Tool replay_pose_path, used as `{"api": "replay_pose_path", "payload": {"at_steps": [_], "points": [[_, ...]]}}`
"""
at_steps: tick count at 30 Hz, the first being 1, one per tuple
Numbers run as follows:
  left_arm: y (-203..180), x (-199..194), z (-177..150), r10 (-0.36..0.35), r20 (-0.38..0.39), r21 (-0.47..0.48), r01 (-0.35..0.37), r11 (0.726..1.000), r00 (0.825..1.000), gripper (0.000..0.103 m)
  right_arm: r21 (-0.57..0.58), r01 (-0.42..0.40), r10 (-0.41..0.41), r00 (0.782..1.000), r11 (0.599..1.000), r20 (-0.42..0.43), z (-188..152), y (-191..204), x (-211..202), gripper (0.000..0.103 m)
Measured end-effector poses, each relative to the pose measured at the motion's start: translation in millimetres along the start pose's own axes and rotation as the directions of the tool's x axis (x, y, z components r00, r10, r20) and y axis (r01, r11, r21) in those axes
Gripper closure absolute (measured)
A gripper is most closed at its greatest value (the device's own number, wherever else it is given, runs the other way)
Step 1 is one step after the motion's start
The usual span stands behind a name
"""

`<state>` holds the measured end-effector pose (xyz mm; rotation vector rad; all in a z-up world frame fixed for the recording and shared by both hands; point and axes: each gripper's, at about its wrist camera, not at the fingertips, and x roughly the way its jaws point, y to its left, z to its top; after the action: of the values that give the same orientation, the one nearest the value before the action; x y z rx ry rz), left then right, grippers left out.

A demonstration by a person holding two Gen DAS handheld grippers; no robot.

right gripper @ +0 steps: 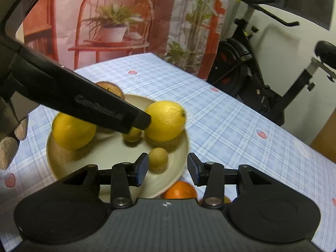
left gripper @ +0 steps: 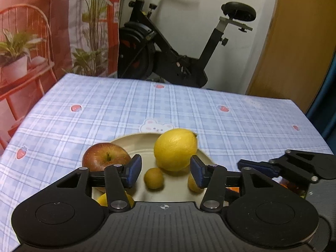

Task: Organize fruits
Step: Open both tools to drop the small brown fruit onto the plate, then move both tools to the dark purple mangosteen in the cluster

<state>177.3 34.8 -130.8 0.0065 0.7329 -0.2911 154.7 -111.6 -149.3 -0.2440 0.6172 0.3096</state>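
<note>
Here, cream plate (left gripper: 134,145) of fruits near the checked tablecloth's (left gripper: 84,109) front edge, bare cloth beyond, left gripper (left gripper: 166,171) and right gripper (right gripper: 167,169) both parted, empty, orange (right gripper: 180,190) beside plate rim, exercise bike (left gripper: 168,48) behind.

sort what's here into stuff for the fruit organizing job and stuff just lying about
For the job: round cream plate, two big yellow lemons, red apple, two small yellow-brown fruits, orange.

Lying about: black exercise bike, printed red-chair backdrop.
</note>
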Motion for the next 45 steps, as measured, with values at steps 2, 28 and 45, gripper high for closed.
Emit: {"api": "replay_pose_path", "payload": {"at_steps": [2,28,45], "points": [[-6.0,-4.9,0.8,0.009,0.016,0.012,-0.010,1.000,1.000,0.048,0.021,0.010,-0.010,1.000,1.000,0.025,-4.2,-5.4,-11.5,0.057],[-60.8,-40.7,-30.9,-0.083,0.147,-0.023,0.087,0.996,0.986,0.048,0.431,0.136,-0.237,0.953,0.892,0.188,-95.6,-80.1,-123.9,0.055],[-74.7,-23.1,-23.7,-0.173,0.095,0.009,0.173,0.985,0.980,0.044,0.505,0.109,-0.206,0.969,0.856,0.140,-110.3,-91.1,-108.7,0.036]]}}
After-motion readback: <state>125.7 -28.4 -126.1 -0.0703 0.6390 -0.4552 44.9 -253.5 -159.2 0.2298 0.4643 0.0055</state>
